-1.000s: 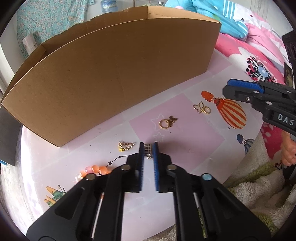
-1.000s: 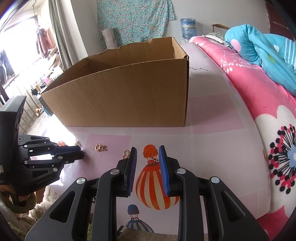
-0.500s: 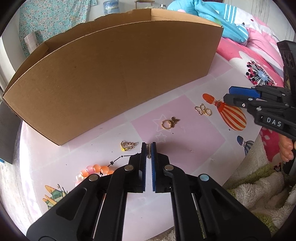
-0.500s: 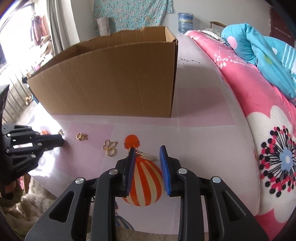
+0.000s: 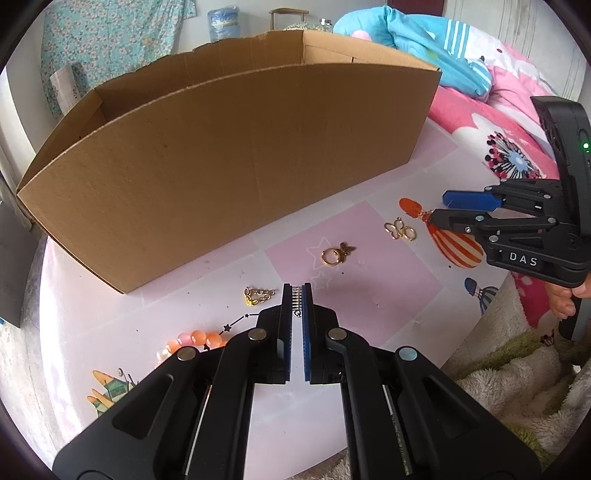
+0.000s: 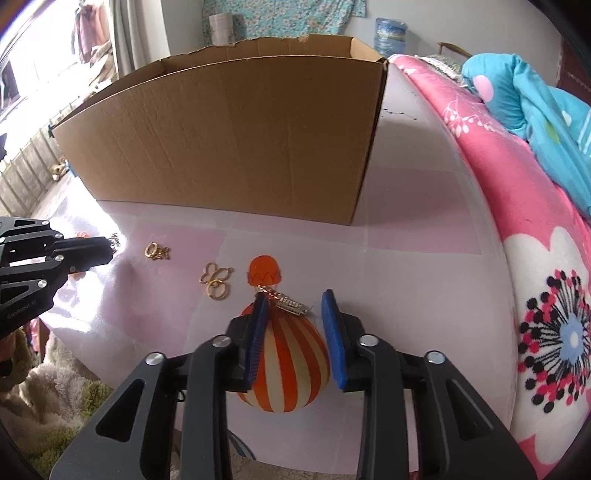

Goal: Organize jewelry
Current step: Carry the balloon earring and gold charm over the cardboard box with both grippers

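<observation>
Silver clasp (image 5: 295, 301) lengthwise along gripper (image 5: 296, 295)

A lived-in bedroom at home. Pink flowered quilt (image 6: 546, 295) and crumpled blue blanket (image 6: 535, 99) along the right edge of a table (image 6: 424, 206) under a printed cloth; floral fabric (image 5: 110, 33) hung on the far wall, clothes (image 6: 88, 33) by a bright window, water jug (image 6: 390, 35) in the corner.

I'm getting bright daylight from the window (image 6: 14, 74), which blows out at upper left in the right wrist view and glares off the tabletop (image 6: 92, 236). Both feeds are sharp centrally, with fisheye bending and dark corners.
</observation>
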### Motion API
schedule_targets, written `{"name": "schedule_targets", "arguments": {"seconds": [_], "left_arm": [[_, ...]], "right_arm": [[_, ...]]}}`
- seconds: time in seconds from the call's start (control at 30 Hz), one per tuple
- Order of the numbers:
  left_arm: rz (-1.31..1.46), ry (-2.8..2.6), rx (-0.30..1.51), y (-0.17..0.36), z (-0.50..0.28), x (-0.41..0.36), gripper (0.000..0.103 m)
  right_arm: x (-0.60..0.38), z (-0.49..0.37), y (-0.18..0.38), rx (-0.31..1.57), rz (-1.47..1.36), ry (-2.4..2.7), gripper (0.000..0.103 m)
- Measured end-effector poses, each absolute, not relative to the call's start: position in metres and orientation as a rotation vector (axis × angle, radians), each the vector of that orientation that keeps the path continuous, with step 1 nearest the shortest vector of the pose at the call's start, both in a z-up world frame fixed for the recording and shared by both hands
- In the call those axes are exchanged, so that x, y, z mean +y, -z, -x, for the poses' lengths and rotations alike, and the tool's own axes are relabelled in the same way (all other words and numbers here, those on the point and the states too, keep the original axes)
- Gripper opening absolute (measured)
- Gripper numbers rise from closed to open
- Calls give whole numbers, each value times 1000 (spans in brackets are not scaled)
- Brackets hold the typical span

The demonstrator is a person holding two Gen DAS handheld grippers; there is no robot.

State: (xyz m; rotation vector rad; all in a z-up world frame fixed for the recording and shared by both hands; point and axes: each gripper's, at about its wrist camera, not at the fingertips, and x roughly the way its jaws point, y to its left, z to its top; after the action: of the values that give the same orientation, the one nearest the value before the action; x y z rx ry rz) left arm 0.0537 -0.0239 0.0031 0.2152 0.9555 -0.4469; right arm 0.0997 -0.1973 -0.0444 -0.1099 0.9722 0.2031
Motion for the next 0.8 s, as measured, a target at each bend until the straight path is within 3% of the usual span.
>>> {"name": "schedule_targets", "arguments": {"seconds": [0.13, 0.23, 0.8], "left_arm": [[-210, 445, 943, -7, -51, -22, 4], [-196, 444, 929, -12, -49, -19, 4], [-157, 434, 847, -41, -38, -7, 4]], "right_arm": [[-192, -101, 43, 993, 128, -250, 6], [-191, -101, 42, 996, 128, -255, 2], [-194, -95, 20, 956, 27, -266, 3]]}}
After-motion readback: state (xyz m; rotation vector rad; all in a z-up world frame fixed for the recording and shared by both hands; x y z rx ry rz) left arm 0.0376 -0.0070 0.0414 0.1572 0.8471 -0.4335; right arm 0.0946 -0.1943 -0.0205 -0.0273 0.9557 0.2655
